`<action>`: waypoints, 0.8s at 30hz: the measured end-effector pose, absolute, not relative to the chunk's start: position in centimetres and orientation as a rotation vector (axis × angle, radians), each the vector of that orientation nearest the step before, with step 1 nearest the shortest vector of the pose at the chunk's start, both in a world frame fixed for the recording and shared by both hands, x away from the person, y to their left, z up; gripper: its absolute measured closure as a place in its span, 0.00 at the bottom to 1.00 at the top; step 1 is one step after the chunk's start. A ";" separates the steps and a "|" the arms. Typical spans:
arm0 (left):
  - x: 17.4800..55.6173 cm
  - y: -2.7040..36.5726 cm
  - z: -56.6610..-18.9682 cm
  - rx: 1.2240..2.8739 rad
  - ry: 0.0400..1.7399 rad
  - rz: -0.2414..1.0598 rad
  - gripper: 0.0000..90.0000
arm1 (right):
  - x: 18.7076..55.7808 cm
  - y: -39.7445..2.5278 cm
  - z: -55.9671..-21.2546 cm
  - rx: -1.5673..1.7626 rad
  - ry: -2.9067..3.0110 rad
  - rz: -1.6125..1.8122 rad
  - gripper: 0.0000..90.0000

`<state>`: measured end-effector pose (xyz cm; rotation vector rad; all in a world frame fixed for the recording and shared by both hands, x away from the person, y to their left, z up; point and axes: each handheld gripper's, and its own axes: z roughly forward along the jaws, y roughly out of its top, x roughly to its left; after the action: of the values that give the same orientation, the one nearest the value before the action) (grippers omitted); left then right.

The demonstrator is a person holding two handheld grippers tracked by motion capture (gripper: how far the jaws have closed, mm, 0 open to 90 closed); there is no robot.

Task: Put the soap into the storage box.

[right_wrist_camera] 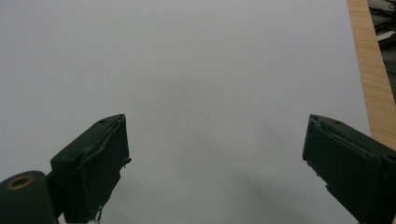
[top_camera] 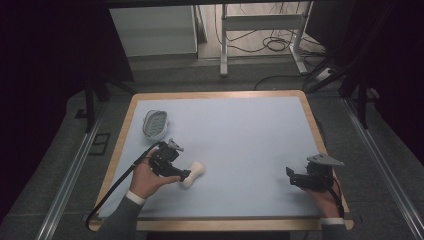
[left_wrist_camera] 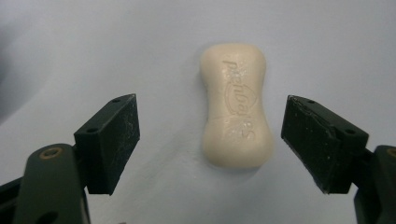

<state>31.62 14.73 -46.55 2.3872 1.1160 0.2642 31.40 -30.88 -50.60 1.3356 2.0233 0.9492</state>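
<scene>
Pale blue matting covers the counter (top_camera: 240, 135), which has a light wooden border. At far left, toward the back corner, a grey oval soap dish (top_camera: 155, 123) with a ribbed floor lies flat on the mat. Nearer the person and slightly right of the dish, the left tongs (top_camera: 186, 175) are held low over the mat in the person's left hand (top_camera: 146, 180), with a black cable trailing off the near-left edge. Just beyond their tips lies a cream bar of soap (top_camera: 193, 174), waisted in the middle, flat on the mat in the near-left part of the counter, well apart from the dish. In the left gripper view the soap (left_wrist_camera: 236, 105) shows embossed lettering on its upper face and lies lengthwise between the two black jaws; the left tongs (left_wrist_camera: 210, 140) stand wide open, each jaw clear of the bar, a gap of mat visible on both sides. The centre of the counter is bare mat. At far right, near the wooden border, the right tongs (top_camera: 290, 175) rest in the person's right hand (top_camera: 325, 197), a grey three-cornered plate on top. In the right gripper view the right tongs (right_wrist_camera: 215, 154) are likewise spread wide over bare mat, holding nothing.
</scene>
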 end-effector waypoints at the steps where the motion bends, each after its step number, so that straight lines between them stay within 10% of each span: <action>1: 31.7 14.4 -46.7 2.394 1.110 0.261 0.22 | 31.4 -30.9 -50.6 1.338 2.022 0.949 0.08; 24: 32.6 11.3 -49.0 2.481 1.099 0.250 0.24 | 31.5 -31.0 -50.8 1.344 2.021 0.928 0.08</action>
<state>32.61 11.31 -49.02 2.4811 1.0989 0.2504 31.48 -31.04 -50.78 1.3441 2.0212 0.9277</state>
